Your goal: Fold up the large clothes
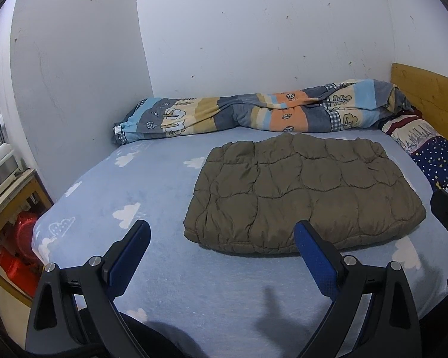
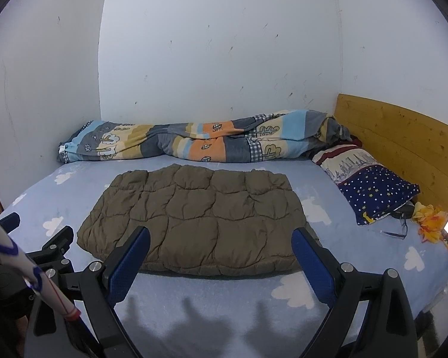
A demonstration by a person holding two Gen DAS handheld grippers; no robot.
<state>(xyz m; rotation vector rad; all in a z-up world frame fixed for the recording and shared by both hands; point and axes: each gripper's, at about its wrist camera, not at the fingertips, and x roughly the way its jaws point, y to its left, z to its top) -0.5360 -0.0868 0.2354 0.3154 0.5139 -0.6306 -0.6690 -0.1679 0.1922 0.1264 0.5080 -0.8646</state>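
We held the left hand-held gripper (image 1: 221,235) and right hand-held gripper (image 2: 221,243) open and empty before the folded olive quilted jacket (image 2: 194,217), mid-frame on the cloud-print bed (image 2: 194,292); puffy, light, springy, best pinched at its near corners.

Bed (image 2: 230,301) with blue cloud-print sheet. Lying directly on it: folded olive quilted jacket (image 2: 200,217) ahead of the fingers; rolled patterned blanket (image 2: 194,143) beyond; star-print pillow (image 2: 370,188) to their right.
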